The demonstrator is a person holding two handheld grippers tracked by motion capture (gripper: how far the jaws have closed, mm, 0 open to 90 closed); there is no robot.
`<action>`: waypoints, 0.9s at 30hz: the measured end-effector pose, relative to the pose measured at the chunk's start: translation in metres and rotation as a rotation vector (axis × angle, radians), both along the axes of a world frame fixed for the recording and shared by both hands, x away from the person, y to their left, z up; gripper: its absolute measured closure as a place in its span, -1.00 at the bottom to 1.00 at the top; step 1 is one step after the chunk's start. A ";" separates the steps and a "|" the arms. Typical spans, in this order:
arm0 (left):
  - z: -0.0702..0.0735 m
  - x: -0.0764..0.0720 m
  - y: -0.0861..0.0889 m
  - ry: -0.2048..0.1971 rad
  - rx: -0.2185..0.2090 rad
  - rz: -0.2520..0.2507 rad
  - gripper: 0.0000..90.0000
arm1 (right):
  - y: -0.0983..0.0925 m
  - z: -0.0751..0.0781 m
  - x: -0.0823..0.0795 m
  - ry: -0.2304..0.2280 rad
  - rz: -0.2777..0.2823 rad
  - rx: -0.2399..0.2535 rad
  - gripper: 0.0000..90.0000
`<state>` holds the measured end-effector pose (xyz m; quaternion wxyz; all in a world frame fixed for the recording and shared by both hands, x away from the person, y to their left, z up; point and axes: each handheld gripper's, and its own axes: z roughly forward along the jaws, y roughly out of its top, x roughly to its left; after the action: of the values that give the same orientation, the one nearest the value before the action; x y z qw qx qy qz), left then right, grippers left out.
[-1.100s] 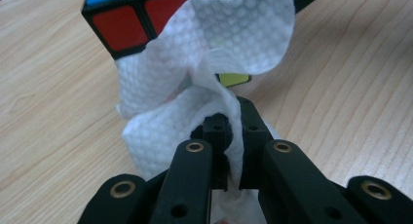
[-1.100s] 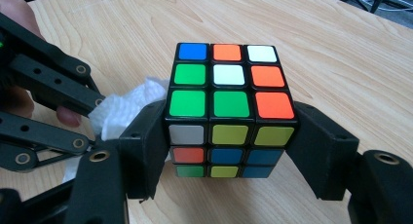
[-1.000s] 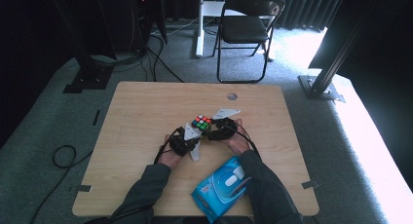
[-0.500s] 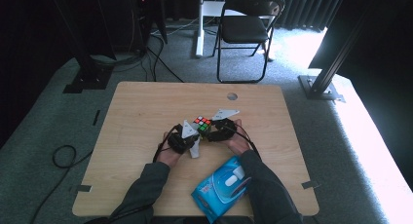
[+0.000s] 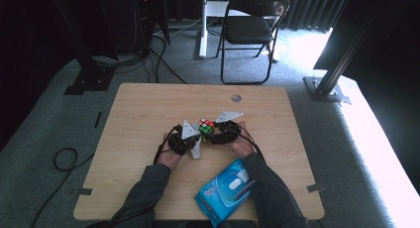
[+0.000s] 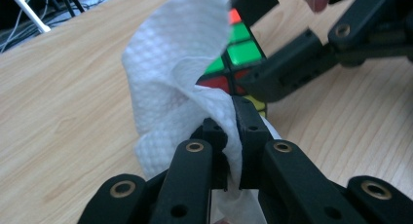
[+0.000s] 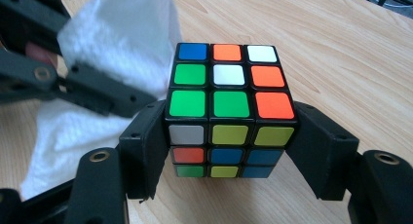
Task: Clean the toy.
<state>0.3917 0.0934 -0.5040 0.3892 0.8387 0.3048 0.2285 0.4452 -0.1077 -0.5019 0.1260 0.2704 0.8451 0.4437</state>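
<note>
A scrambled puzzle cube (image 7: 229,107) (image 5: 206,127) sits mid-table, clamped between the jaws of my right gripper (image 7: 229,136) (image 5: 218,134). My left gripper (image 6: 233,131) (image 5: 188,139) is shut on a white wet wipe (image 6: 185,83) (image 7: 112,44), which bulges up from the jaws and presses against the cube's left side (image 6: 234,48). In the right gripper view the wipe and the left gripper's black arms lie just left of the cube. Both grippers meet at the cube in the high view.
A blue pack of wet wipes (image 5: 225,191) lies near the table's front edge, between the person's forearms. The wooden table (image 5: 138,114) has a small round hole (image 5: 236,97) at the back. A folding chair (image 5: 250,29) stands beyond the table.
The cube and both grippers have barely shifted; the left gripper with the wipe stays against the cube's side with only small movement.
</note>
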 end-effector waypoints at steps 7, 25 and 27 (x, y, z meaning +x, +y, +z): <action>-0.014 -0.002 -0.010 0.028 0.039 -0.033 0.91 | -0.002 0.001 0.001 -0.004 -0.009 0.017 -0.23; -0.025 -0.009 -0.024 0.058 0.058 -0.125 0.91 | -0.005 0.003 0.002 -0.003 -0.021 0.050 -0.23; -0.027 -0.007 -0.022 0.065 0.063 -0.111 0.90 | -0.005 0.004 0.002 0.000 -0.020 0.055 -0.23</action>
<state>0.3851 0.0709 -0.5308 0.3644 0.8733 0.2628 0.1884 0.4470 -0.1129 -0.4984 0.1228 0.2823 0.8298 0.4654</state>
